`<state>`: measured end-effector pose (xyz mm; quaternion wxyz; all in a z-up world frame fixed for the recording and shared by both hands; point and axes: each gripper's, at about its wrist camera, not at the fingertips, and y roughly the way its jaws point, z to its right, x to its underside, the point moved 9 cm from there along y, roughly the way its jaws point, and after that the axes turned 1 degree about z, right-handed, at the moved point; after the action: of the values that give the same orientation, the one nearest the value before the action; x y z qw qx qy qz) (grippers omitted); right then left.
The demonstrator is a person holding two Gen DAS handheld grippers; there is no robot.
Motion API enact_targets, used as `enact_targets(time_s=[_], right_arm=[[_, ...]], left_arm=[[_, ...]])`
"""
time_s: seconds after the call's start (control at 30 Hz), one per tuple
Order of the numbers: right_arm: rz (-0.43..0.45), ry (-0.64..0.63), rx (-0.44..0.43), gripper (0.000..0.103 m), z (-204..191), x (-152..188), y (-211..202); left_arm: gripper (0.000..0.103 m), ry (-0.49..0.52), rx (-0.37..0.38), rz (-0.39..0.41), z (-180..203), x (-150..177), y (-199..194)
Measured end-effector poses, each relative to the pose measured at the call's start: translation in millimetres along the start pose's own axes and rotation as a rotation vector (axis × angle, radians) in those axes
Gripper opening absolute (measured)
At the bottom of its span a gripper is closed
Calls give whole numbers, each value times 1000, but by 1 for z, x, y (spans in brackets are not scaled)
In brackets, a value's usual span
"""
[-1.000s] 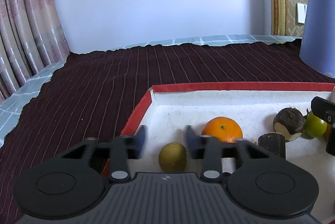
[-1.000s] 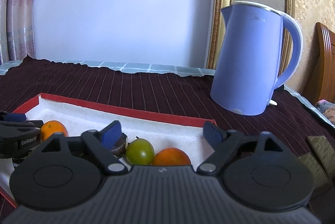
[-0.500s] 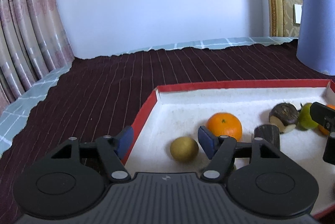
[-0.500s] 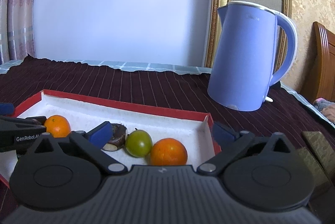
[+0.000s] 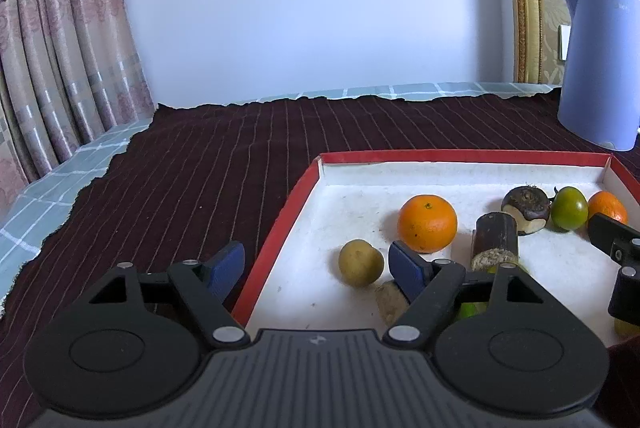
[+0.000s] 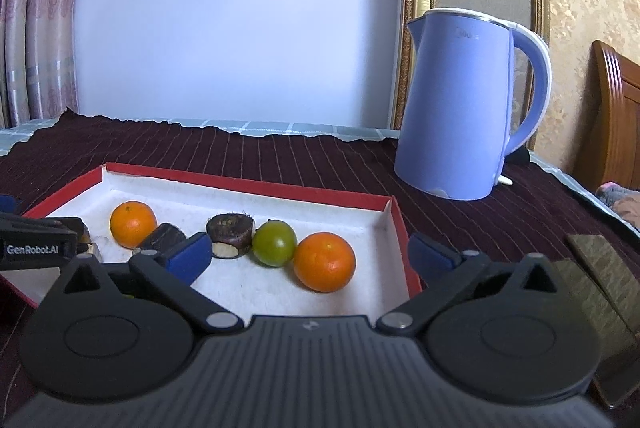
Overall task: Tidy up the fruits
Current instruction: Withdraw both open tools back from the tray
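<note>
left gripper (image 5: pixel 318 264) – jaws opening, empty, straddling the tray's (image 5: pixel 280 212) red rim | yellow fruit (image 5: pixel 361 262) just ahead | right gripper (image 6: pixel 310 254) – spread wide, orange (image 6: pixel 324 262) between, untouched

Tray (image 5: pixel 460 157) has a red rim and white floor, a bit speckled. Two oranges: left orange (image 5: pixel 427 223), right orange (image 6: pixel 324 261), both bright orange. Green fruit (image 6: pixel 274 242) is glossy green-yellow. Small fruit (image 5: pixel 361 262) is dull olive-yellow. Dark fruit (image 6: pixel 231 229) is brown-black with a pale cut patch. Cloth (image 5: pixel 208 164) is dark maroon with thin pale stripes. Kettle (image 6: pixel 460 104) is lavender-blue with a white edge. Curtain (image 5: pixel 60 48) is pinkish-beige with a floral pattern. Gripper pads (image 6: pixel 190 258) are blue on black bodies.
</note>
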<state>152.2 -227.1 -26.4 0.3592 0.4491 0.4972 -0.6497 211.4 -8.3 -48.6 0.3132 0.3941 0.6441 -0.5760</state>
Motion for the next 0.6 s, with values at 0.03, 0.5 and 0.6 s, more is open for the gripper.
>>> enact_targets(time_s=[0.03,0.5,0.6], right_arm=[[0,-2,2,103,0,0,0],[-10,10,-4,103,2,13,-16],[-2,21,-4,103,2,13,-22]], left_arm=[[79,-2,-2,1,-1,1,-1],[82,-57,21,2,-21,16,-27],[83,-61,24,0,-23,21,-32]])
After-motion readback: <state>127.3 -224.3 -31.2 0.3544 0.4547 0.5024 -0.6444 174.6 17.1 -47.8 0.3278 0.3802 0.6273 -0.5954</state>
